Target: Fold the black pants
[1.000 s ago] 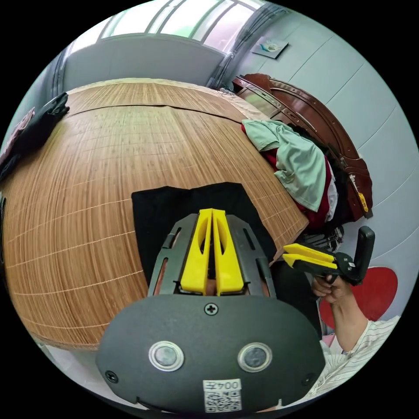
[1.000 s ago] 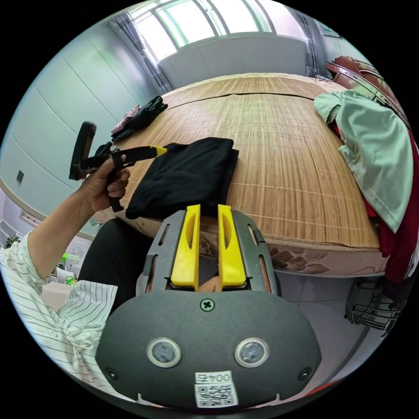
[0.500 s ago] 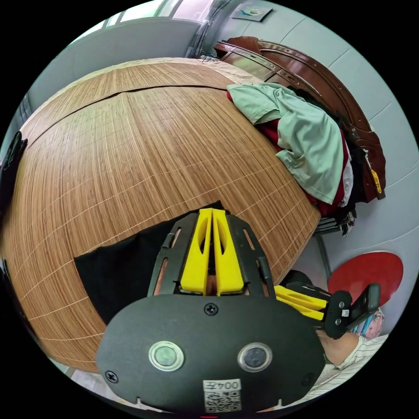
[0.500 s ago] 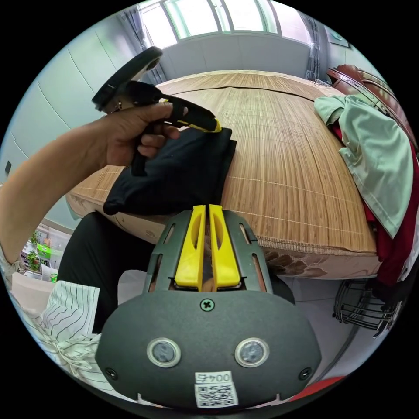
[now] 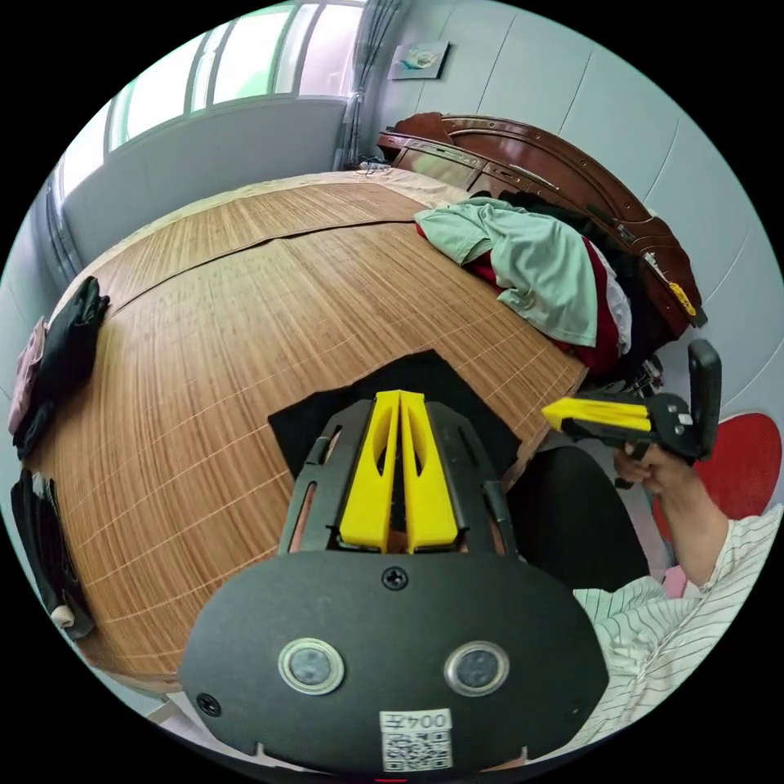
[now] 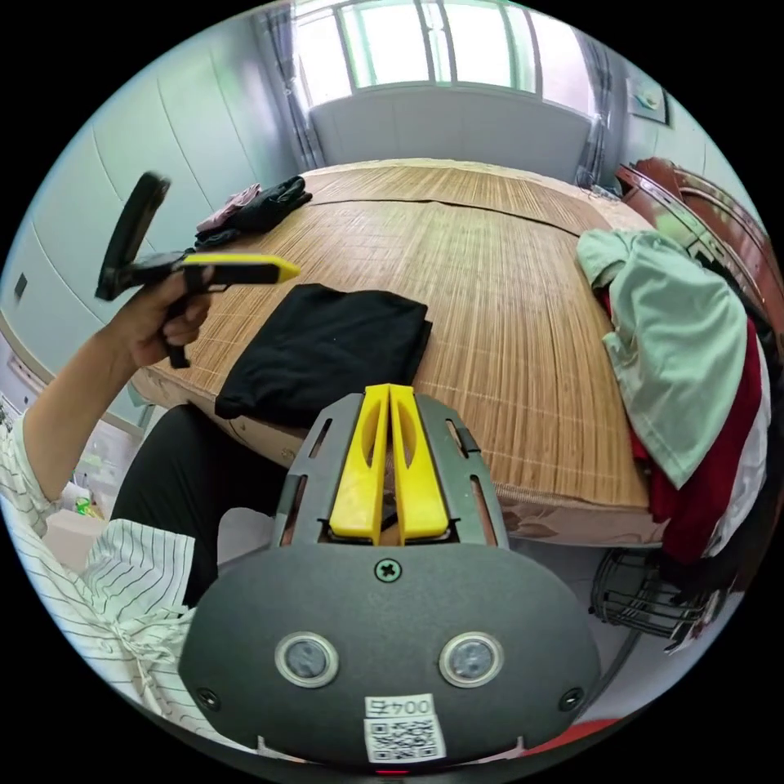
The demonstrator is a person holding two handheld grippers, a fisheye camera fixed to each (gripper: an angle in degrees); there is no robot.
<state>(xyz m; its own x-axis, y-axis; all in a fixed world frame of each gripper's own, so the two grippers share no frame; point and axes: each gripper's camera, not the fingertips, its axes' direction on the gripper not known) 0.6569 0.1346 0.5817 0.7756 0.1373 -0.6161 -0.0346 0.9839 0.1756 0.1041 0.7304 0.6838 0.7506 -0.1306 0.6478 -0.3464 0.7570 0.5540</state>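
Right gripper view has the black pants (image 6: 327,349) lying as a compact folded rectangle at the near edge of the bed (image 6: 506,327), so I judge the folding done or all but done. The left hand-held gripper (image 6: 282,268) hangs in the air just beside the pants, jaws pressed together on nothing. The right hand-held gripper (image 6: 389,445), off the bed edge on the person's side of the pants, is likewise pressed together and empty. In the left gripper view the right hand-held gripper (image 5: 559,412) floats off the bed corner near the pants (image 5: 408,384). Next likely calls for a smoothing touch or setting the bundle aside.

A woven bamboo mat covers the bed. A heap of clothes (image 6: 678,359) lies well apart from the pants by the wooden headboard (image 5: 555,163); dark garments (image 6: 261,204) sit beyond the pants, toward the window (image 6: 433,41).
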